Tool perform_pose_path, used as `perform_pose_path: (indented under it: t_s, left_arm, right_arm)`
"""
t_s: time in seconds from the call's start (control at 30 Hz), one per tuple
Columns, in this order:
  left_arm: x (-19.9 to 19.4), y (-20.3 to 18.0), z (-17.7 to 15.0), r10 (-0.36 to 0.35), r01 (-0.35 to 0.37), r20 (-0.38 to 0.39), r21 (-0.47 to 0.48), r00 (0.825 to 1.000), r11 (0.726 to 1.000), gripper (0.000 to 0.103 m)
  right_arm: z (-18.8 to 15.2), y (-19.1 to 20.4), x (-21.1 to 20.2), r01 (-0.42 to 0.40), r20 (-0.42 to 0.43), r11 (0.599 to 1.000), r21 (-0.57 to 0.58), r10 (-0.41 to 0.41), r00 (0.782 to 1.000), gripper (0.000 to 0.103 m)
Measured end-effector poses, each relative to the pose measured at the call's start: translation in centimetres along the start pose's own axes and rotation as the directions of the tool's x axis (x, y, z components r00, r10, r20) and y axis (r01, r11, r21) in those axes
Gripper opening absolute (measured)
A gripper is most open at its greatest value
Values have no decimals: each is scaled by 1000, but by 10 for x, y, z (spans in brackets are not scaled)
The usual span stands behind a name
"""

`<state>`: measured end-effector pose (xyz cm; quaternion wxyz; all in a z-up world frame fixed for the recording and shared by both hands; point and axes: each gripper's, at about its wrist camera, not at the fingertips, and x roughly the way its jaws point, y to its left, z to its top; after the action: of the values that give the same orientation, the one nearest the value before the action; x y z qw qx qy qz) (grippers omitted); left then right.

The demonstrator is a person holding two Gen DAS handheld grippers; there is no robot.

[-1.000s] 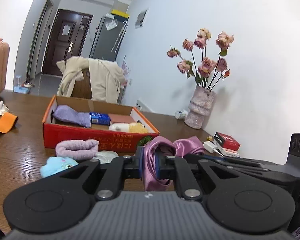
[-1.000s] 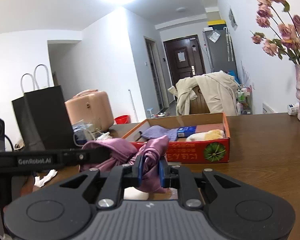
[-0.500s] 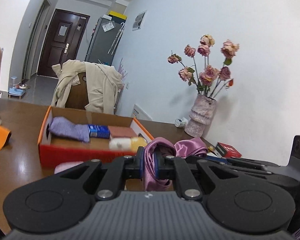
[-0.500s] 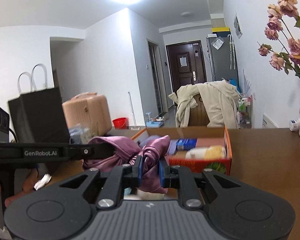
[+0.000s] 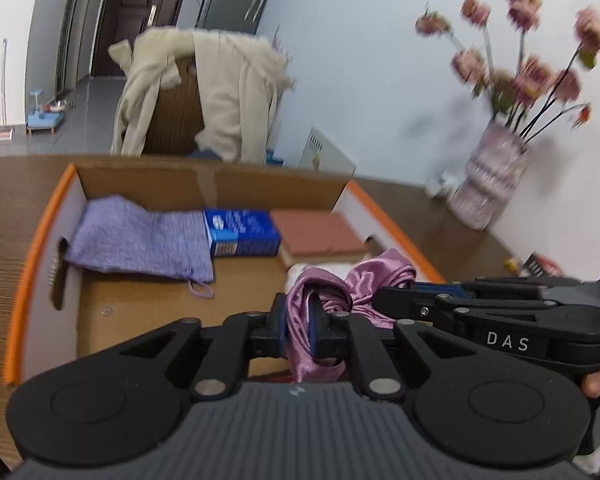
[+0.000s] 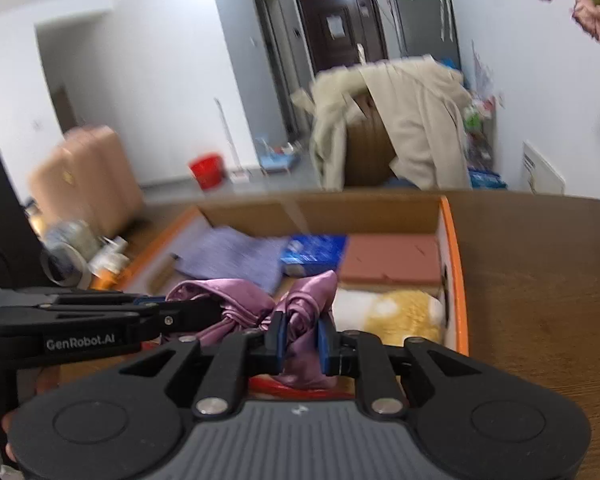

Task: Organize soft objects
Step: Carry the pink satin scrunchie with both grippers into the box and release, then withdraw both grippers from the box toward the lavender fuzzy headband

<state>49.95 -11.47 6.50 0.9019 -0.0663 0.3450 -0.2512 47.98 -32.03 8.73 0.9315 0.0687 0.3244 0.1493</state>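
Note:
A pink satin cloth (image 5: 356, 284) hangs bunched between both grippers, above the near right part of an open orange-rimmed cardboard box (image 5: 32, 264). My left gripper (image 5: 298, 312) has the cloth between its blue pads, which still press on it as the jaws start opening. My right gripper (image 6: 302, 328) is shut on the other end of the cloth (image 6: 236, 308). Each gripper shows side-on in the other's view. The box holds a purple knit cloth (image 5: 140, 244), a blue packet (image 5: 240, 234), a red-brown pad (image 5: 320, 236) and a yellow-white soft item (image 6: 396, 312).
The box stands on a brown wooden table (image 6: 540, 272). A vase of dried roses (image 5: 488, 188) is at the right by the wall. Behind the table are a chair draped with a beige coat (image 5: 204, 92) and a pink suitcase (image 6: 88, 176).
Both grippers carried the satin cloth forward from in front of the box to over it. The box now fills the lower view and both cameras look more downward.

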Motion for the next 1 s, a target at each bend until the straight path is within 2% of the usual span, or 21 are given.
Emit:
perform_pose_path:
  t_s: [0.07, 0.13, 0.17, 0.23, 0.37, 0.43, 0.57, 0.63, 0.73, 0.77, 0.87, 1.0]
  left_arm:
    - [10, 5, -2, -5, 5, -19, -19, 1000, 1000, 18]
    - [8, 11, -2, -24, 24, -6, -29, 1000, 999, 38]
    - [4, 13, -1, -29, 29, -1, -40, 1000, 999, 43]
    - [-8, 14, 3, -44, 45, 19, -42, 999, 998, 46]
    - [-47, 7, 12, -22, 23, 85, -6, 996, 1000, 52]
    - [-71, 2, 14, -20, 18, 119, 16, 993, 1000, 60]
    - [-121, -11, 4, 5, -21, 185, 82, 983, 996, 66]
    - [-145, -17, -6, 13, -36, 209, 107, 978, 994, 73]
    - [-178, -24, -27, 39, -74, 248, 133, 968, 988, 76]
    - [-188, -25, -36, 47, -85, 261, 133, 964, 987, 76]
    - [-216, -26, -70, 74, -110, 288, 112, 955, 988, 77]
    - [-250, -21, -122, 102, -129, 316, 66, 943, 989, 79]
  right_arm:
    - [-2, -1, 14, 56, -42, 998, -22, -57, 997, 23]
    - [-5, -3, 18, 83, -52, 996, -30, -85, 995, 23]
    - [-6, -3, 18, 95, -53, 995, -37, -97, 994, 25]
    - [-6, -3, 15, 88, -45, 995, -37, -89, 995, 31]
    - [6, 4, -10, 117, 28, 991, -60, -115, 993, 39]
    - [11, 11, -30, 106, 71, 992, -66, -101, 992, 44]
    - [14, 29, -79, 98, 161, 990, -97, -81, 984, 52]
    - [9, 40, -105, 89, 200, 989, -116, -65, 978, 54]
    - [-7, 56, -140, 70, 253, 988, -138, -33, 967, 56]
    - [-14, 60, -149, 66, 270, 987, -143, -26, 963, 60]
    - [-50, 74, -169, 77, 320, 986, -151, -25, 947, 65]
    - [-102, 89, -183, 79, 301, 989, -126, -38, 953, 65]
